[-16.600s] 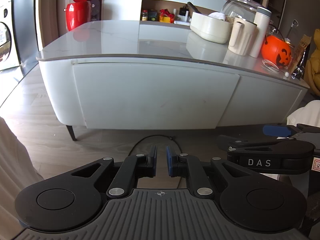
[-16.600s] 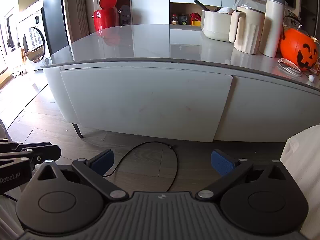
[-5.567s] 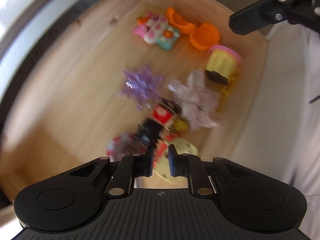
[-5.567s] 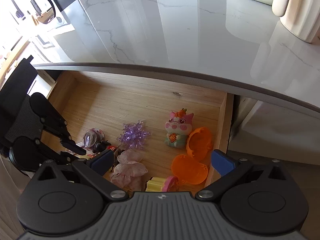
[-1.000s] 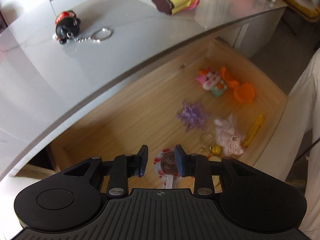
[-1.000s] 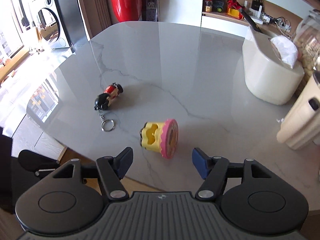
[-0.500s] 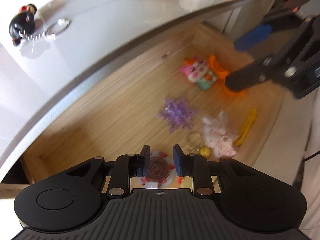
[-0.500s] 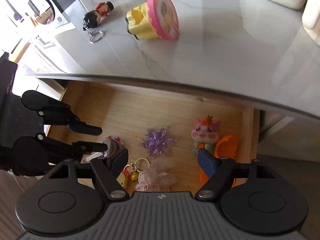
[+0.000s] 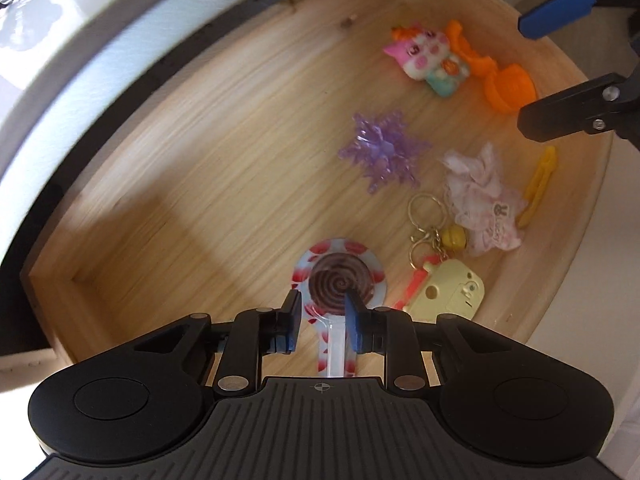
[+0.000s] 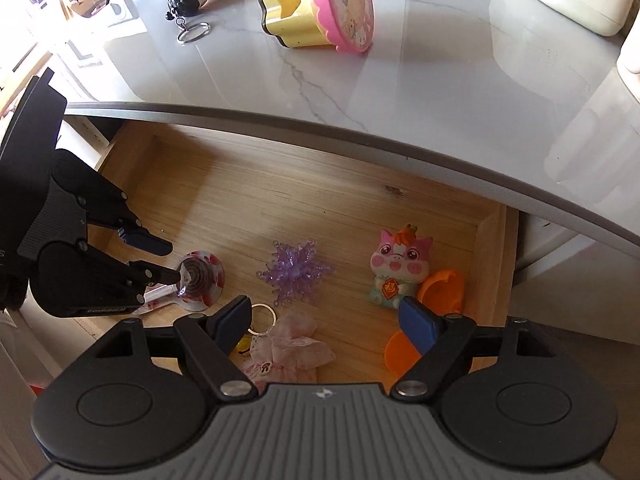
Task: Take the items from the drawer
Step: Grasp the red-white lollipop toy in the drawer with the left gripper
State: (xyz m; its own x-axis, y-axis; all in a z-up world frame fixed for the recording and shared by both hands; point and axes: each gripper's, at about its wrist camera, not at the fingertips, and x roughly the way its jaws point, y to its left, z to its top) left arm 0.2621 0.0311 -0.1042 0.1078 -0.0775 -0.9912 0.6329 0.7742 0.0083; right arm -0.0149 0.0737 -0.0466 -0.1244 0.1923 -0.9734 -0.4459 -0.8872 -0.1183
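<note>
Open wooden drawer (image 9: 168,184) holds my closing left tongs (image 9: 320,312) straddling a swirl-patterned wrapped lollipop (image 9: 340,282); purple crystal snowflake (image 9: 380,150) lies nearby; right tongs (image 10: 326,326) hover, spreading, empty.

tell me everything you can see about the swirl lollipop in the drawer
The lollipop is a flat round disc with a dark brown spiral, sealed in a clear wrapper printed with red petals, on a pale stick pointing toward the camera. It lies flat on the wooden drawer floor near the front left corner. The left hand-held gripper straddles it, jaws closing, pads seemingly not yet pressing.
</note>
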